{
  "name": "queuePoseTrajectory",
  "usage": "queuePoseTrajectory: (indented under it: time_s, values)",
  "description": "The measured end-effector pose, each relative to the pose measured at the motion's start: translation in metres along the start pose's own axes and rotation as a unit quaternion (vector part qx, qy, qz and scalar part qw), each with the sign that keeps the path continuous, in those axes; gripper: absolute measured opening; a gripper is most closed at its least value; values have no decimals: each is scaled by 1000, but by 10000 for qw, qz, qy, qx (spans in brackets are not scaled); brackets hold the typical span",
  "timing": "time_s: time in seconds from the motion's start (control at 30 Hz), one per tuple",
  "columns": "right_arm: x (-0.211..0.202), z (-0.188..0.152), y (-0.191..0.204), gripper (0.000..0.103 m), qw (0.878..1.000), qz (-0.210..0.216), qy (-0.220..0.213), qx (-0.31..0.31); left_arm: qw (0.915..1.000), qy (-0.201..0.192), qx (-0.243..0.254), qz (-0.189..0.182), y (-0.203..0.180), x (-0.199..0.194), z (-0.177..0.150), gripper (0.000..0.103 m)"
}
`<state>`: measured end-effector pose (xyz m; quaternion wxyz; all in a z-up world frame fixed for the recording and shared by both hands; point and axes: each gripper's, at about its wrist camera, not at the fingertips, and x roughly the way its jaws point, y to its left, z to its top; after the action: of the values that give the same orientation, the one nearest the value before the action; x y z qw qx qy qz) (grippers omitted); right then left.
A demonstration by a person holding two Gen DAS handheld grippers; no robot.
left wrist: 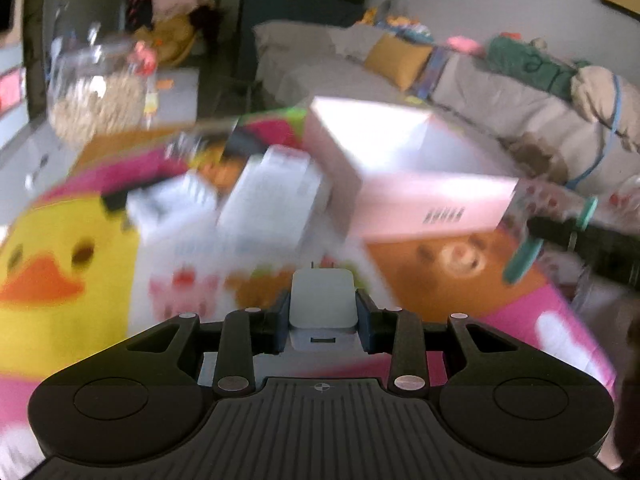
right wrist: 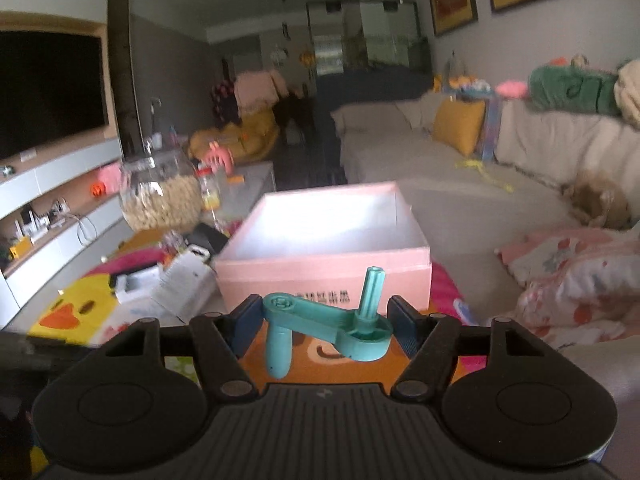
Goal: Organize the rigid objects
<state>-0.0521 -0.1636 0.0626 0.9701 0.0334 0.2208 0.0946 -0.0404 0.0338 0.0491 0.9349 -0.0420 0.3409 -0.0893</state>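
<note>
My left gripper (left wrist: pixel 322 310) is shut on a small white charger block (left wrist: pixel 322 300), whose metal prongs point forward, above the colourful play mat (left wrist: pixel 60 312). My right gripper (right wrist: pixel 326 322) is shut on a teal plastic crank handle (right wrist: pixel 328 322), held crosswise between the pads, with one peg up and one knob hanging down. An open pink box (right wrist: pixel 324 248) stands just ahead of it, and no contents show inside. In the blurred left wrist view the pink box (left wrist: pixel 400 168) lies ahead on the right, with the teal crank (left wrist: pixel 524 248) at its right end.
Several white boxes (left wrist: pixel 276 196) and papers lie on the mat left of the pink box. A glass jar of nuts (right wrist: pixel 160 196) stands behind them. A beige sofa (right wrist: pixel 540 148) with a yellow cushion runs along the right. A flowered blanket (right wrist: pixel 580 280) lies near right.
</note>
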Motion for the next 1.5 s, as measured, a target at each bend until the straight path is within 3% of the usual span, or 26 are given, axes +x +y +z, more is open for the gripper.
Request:
queuePoseTrajectory:
  time_s: [0.2,0.3,0.37,0.47,0.57,0.67,0.87,1.03,1.17,1.33,1.37,1.5]
  values:
    - [-10,-1,-9,69,9998,42,-129,120,9952,-818,414,-329,-44,-15,84,37]
    - [-9,0,-12,69,9998,56,-121,152,9896,-1223,547,-517,-67,-4,126,37]
    - [-9,-1,-11,69,9998,78,-114,135,9908,-1184,377,-542,-75,16,147,37]
    - [-7,-3,-12,69,9999,59,-79,115,9954,-918,155,-216,-82,50,163,35]
    - [-6,-7,-16,69,9999,-23,-36,134,9956,-875,333,-70,-87,63,157,35]
    - [-2,-11,-22,69,9997,-87,39,235,9959,-802,388,-176,-84,61,143,35]
    - [3,-13,-23,69,9995,-74,109,302,9955,-560,509,-566,-65,28,97,35]
    - [8,-5,-20,69,9997,-239,-83,47,9961,-583,457,-475,-43,2,52,35]
    - [22,25,-17,69,9983,-521,-241,-101,9982,-532,177,-232,-10,-5,30,35]
    - [50,99,-2,70,9963,-317,-788,-100,9987,-347,-363,54,26,1,22,35]
    - [62,111,0,76,9962,-256,-797,-248,9985,-364,-398,106,33,-1,22,35]
    - [89,120,-10,77,9991,32,-314,-291,9973,-557,-420,214,46,-6,18,35]
